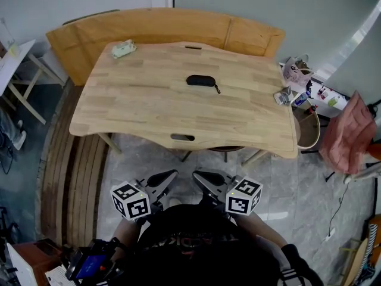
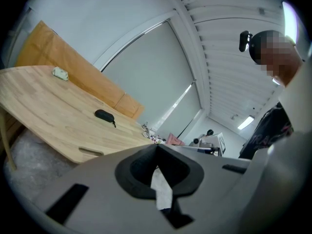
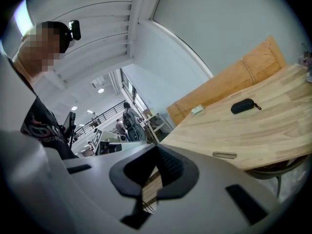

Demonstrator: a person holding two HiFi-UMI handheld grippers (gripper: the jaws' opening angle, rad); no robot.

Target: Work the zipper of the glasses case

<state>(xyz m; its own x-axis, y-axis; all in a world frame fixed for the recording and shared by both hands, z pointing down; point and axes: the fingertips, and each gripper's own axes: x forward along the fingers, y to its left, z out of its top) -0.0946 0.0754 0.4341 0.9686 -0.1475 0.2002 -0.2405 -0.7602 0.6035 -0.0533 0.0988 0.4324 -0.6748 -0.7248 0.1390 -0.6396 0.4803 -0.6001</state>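
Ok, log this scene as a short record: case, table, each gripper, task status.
glasses case: black, lying near the table's middle, untouched
table: light wood, small pale object at far left corner
left gripper: shut, empty, short of the table
right gripper: shut, empty, beside the left one
task status: not started

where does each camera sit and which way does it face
Head view: on the person's head, facing steeply down at the table and glasses case; left gripper, right gripper and dark shirt show.
Left gripper view: on the left gripper, facing along its shut jaws toward the table; the dark shirt at right.
Right gripper view: on the right gripper, facing along its shut jaws toward the table; the dark shirt at left.
Shared: all three show the glasses case on the table.
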